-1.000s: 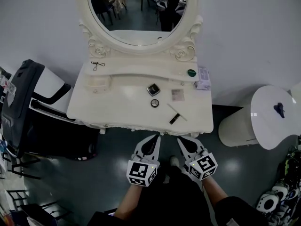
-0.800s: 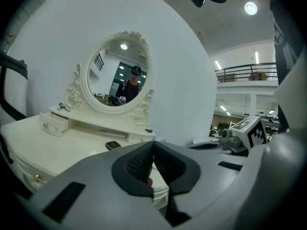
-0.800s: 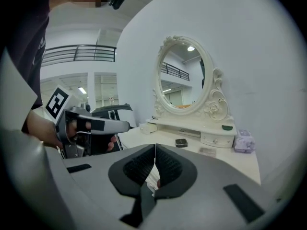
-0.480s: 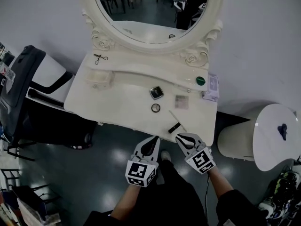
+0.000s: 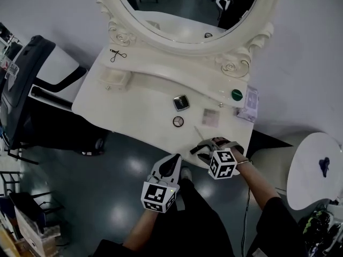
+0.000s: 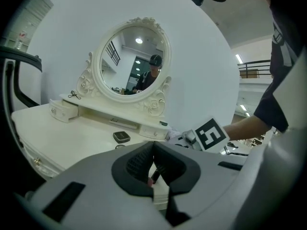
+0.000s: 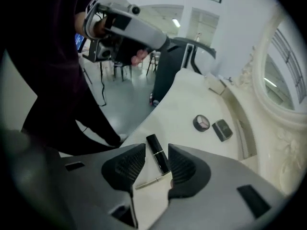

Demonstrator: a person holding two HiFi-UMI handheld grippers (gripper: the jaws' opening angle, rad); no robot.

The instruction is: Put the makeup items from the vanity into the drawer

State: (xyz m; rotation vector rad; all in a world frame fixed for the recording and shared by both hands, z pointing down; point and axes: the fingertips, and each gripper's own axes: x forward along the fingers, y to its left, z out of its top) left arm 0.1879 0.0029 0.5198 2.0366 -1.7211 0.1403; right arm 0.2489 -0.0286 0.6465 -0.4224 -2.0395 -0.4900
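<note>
A black lipstick tube (image 7: 159, 159) lies near the front edge of the white vanity (image 5: 134, 111), with a thin stick (image 7: 152, 181) beside it. My right gripper (image 7: 156, 148) straddles the tube. Its jaws are opening and the pads stand clear of the tube on both sides. In the head view this gripper (image 5: 202, 148) is over the vanity's front right edge. My left gripper (image 5: 171, 166) hangs shut and empty below the front edge, off the vanity. A round compact (image 5: 178, 121), a black compact (image 5: 181, 102) and a square palette (image 5: 210, 117) lie mid-top. A small drawer (image 5: 115, 79) sits on the left shelf.
An oval mirror (image 5: 187, 4) rises at the vanity's back. An eyelash curler (image 5: 119, 54) lies back left; a green item (image 5: 236, 95) and a wipes pack (image 5: 249, 104) lie back right. A black chair (image 5: 27, 84) stands left and a white round stool (image 5: 316, 167) right.
My right gripper has moved forward from below the edge onto the vanity, around the lipstick, and its jaws have parted. The left gripper has stayed put. The head view has shifted.
</note>
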